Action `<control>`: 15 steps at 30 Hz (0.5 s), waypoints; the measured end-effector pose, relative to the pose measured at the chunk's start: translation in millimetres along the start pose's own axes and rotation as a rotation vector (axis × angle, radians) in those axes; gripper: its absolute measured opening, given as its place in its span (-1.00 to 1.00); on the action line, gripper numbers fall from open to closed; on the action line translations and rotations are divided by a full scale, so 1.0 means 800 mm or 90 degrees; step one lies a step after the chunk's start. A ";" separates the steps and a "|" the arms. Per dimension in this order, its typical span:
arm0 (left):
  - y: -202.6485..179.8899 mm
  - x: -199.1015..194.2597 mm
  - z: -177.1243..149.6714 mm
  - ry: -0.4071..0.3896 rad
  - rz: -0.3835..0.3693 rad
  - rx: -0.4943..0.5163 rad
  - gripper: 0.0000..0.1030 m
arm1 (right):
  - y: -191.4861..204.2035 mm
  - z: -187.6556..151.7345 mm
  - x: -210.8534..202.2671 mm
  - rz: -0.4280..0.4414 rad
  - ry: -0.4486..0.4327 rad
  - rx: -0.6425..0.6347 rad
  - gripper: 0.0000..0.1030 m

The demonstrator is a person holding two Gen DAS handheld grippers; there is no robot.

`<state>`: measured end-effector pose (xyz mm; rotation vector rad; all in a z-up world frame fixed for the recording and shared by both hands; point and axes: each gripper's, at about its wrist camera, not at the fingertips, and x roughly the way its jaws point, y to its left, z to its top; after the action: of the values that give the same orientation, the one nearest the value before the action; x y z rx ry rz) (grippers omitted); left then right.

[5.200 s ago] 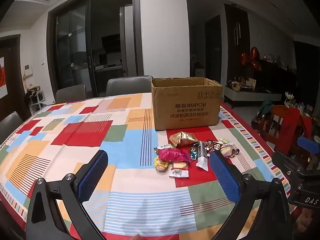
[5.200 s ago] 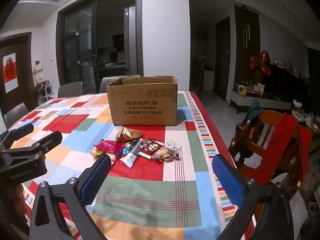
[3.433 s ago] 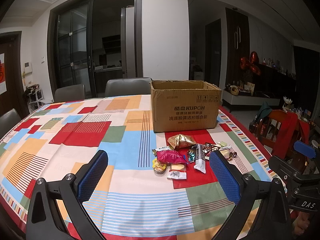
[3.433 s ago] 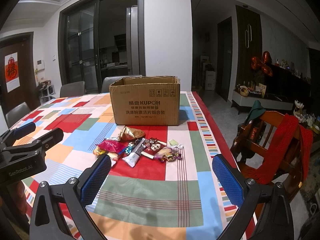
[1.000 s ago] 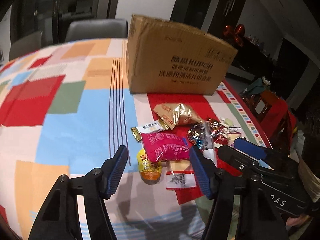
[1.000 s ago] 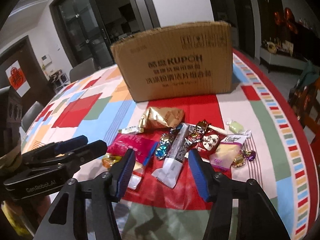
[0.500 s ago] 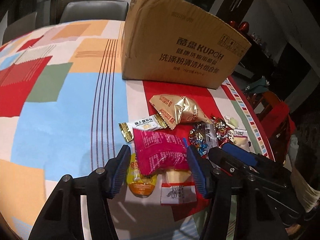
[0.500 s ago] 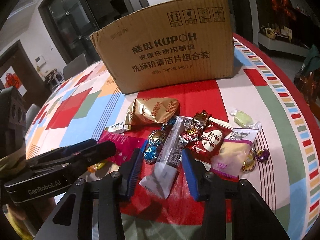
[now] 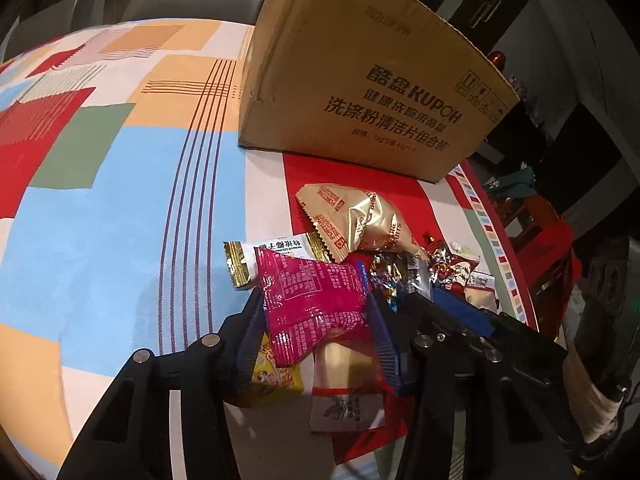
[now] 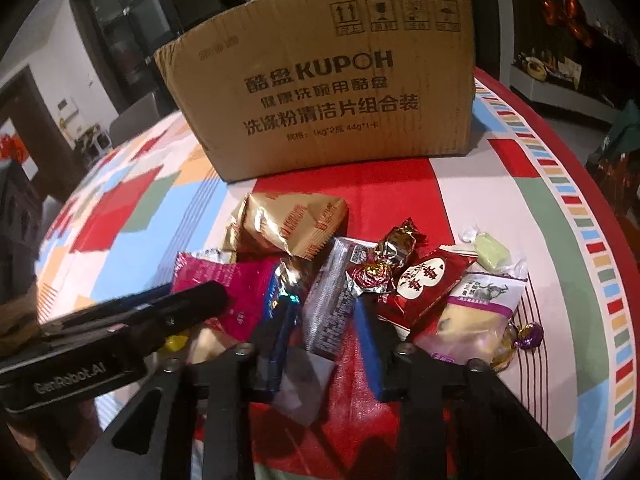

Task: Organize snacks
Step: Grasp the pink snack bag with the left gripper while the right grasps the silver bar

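Two grippers are down in the snack pile, and I judge that nothing is sorted yet: every packet I can see lies on the tablecloth [image 9: 120,184], and none shows in the cardboard box [image 10: 320,92], whose inside I cannot see.

My left gripper [image 9: 316,320] has just been closing its jaws around the pink packet [image 9: 312,296]. Both blue pads stand at the packet's edges and seem to touch it, but I cannot tell if they press it firmly. Under it, at 6 o'clock, lie a yellow packet [image 9: 276,376] and a clear packet with a white label [image 9: 346,384].

My right gripper [image 10: 324,332] has also just been closing, with the long grey bar wrapper [image 10: 332,300] between its jaws. On the right side some gap remains beside the wrapper, so I judge it is not yet pinched.

From the pink packet, the gold biscuit bag [image 9: 360,220] is at 1 o'clock, and the box stands behind it at 12 o'clock. In the right wrist view the red heart packet [image 10: 424,284] lies at 2 o'clock from the gripper, with the white-and-purple packet [image 10: 476,312] and a green candy [image 10: 492,256] further right.

Almost all work is left: finish both grips, lift, carry the snacks to the box, then repeat for the others.
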<state>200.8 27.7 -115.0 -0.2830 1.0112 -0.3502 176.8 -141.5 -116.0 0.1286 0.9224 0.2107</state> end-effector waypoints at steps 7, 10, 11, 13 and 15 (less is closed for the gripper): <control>-0.009 -0.009 -0.006 -0.011 -0.007 0.017 -0.27 | 0.002 -0.003 -0.004 0.004 -0.002 -0.022 -0.56; -0.015 -0.021 -0.008 -0.027 0.003 0.030 -0.27 | -0.001 -0.006 -0.009 0.012 0.002 -0.015 -0.58; -0.016 -0.023 -0.009 -0.030 0.005 0.031 -0.28 | -0.001 -0.007 -0.011 0.013 0.001 -0.014 -0.58; -0.019 -0.032 -0.012 -0.036 0.004 0.032 -0.28 | -0.003 -0.010 -0.019 0.016 0.002 -0.011 -0.60; -0.022 -0.039 -0.014 -0.043 0.002 0.032 -0.28 | -0.005 -0.011 -0.028 0.020 -0.001 -0.008 -0.60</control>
<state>173.4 23.9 -89.8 -0.2464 0.9347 -0.3599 156.8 -150.2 -104.6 0.1309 0.9171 0.2451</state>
